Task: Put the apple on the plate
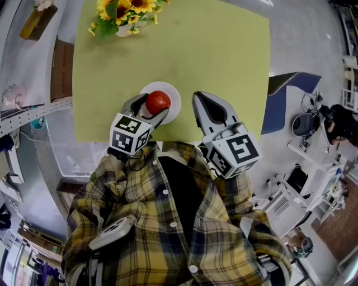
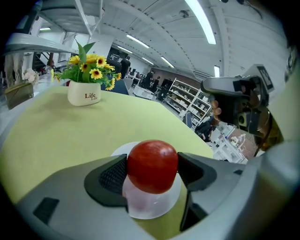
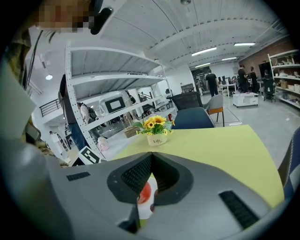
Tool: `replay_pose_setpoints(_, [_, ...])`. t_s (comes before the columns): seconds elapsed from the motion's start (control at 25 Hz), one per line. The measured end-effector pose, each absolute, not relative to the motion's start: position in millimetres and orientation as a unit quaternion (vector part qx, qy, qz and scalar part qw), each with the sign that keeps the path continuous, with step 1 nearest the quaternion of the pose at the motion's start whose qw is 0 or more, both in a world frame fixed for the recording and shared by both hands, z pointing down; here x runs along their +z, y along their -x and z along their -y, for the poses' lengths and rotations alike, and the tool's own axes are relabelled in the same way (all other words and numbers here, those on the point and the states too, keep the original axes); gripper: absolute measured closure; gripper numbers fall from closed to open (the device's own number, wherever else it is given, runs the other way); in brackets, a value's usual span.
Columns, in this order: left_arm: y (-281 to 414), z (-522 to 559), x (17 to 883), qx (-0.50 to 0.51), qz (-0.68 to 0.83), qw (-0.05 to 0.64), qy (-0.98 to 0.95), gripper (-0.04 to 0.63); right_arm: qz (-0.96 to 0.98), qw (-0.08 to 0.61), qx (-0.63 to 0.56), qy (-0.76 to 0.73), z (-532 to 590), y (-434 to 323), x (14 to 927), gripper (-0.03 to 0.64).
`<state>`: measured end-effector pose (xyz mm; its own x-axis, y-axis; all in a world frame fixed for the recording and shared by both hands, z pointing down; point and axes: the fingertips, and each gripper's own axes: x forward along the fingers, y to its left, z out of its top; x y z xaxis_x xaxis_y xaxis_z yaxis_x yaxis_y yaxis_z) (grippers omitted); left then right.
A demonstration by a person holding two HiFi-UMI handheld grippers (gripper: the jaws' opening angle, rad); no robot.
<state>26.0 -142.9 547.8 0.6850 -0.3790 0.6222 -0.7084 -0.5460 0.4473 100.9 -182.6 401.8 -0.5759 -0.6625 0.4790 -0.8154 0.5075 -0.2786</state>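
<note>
- Apple [image 1: 158, 102], red, sat pinched btwn both jaws of left gripper [image 1: 150, 109], one pad on each side.
- Apple hung over white plate [image 1: 175, 98], w/ plate showing below and behind it; couldn't tell if it touched the plate.
- Plate lay on yellow-green table [image 1: 224, 50], near the edge closest to the person.
- Right gripper [image 1: 200, 100] was just right of plate, jaws pressed together, nothing btwn them.
- Flower pot [image 1: 124, 17] w/ yellow blooms stood at table's far side, well apart from plate.
- Person wore a yellow plaid shirt [image 1: 168, 234].
</note>
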Motion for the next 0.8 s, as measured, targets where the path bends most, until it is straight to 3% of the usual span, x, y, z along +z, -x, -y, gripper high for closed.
replay_pose_setpoints(0.8, [-30.7, 143.5, 542.7, 0.216, 0.296, 0.388, -0.846, 0.25, 0.852, 0.16, 0.242, -0.435, 183.4, -98.9, 400.3, 0.62])
